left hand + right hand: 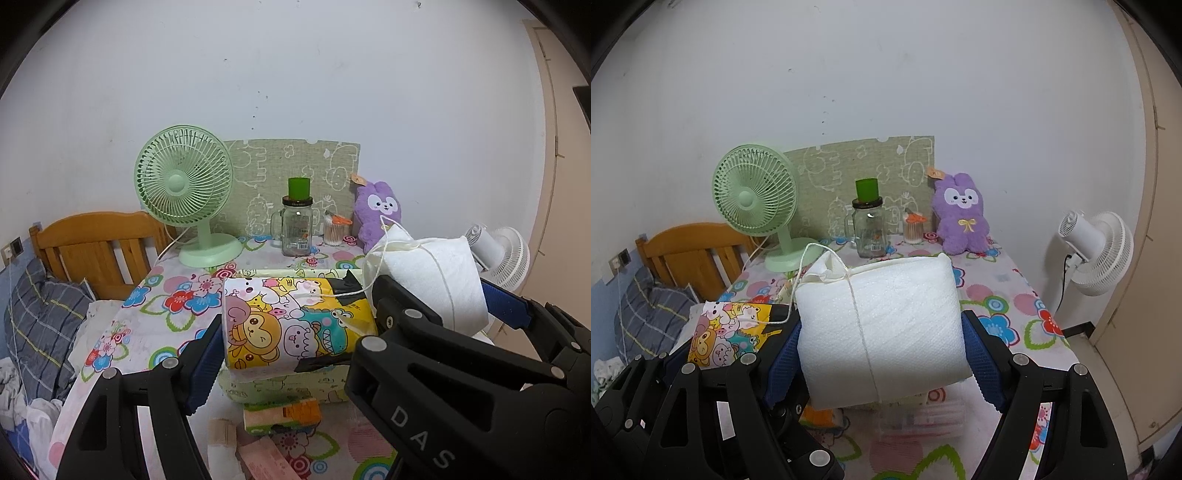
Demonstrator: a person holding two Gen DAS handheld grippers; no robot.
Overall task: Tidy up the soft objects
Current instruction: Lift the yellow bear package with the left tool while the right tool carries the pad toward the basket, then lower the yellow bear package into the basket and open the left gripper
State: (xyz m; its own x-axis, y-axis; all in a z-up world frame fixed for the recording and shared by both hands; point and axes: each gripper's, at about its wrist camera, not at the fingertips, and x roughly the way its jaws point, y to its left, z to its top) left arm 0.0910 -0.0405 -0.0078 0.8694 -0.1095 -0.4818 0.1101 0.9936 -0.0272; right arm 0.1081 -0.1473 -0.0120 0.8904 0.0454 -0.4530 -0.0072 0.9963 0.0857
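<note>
Your right tool (881, 354) is clamped on a plump white bundle (882, 332) of quilted, dimpled tissue, squarish and pillow-like, tied once around with thin pale string (862, 343); the ribbed blue pads (979, 354) press into both of its sides and it hangs above the tabletop (1008, 314). The loose end of the string loops up over the top and trails to your left.

Your left tool (291, 325) grips a glossy tissue pack (295, 321) printed with cartoon animals on yellow, a rounded, slightly crumpled plastic wrap with a torn black patch at its right end. One blue pad (205, 365) presses its left end; the other finger is hidden behind your right tool, which crosses in front. The pack sits just above a pale green box (280, 387) with faint cartoon outlines.

Beyond, on the glossy flower-print cloth, stand a mint-green plastic fan (184, 181) with a round grille, a clear glass jar (296, 230) with a handle and a green cup on its lid, a small container of cotton swabs (334, 230), and a fuzzy purple plush rabbit (962, 214) sitting upright against the wall. A green patterned mat (291, 173) leans behind them. Flat peach and orange packets (282, 415) lie near the front edge of the tabletop.
</note>
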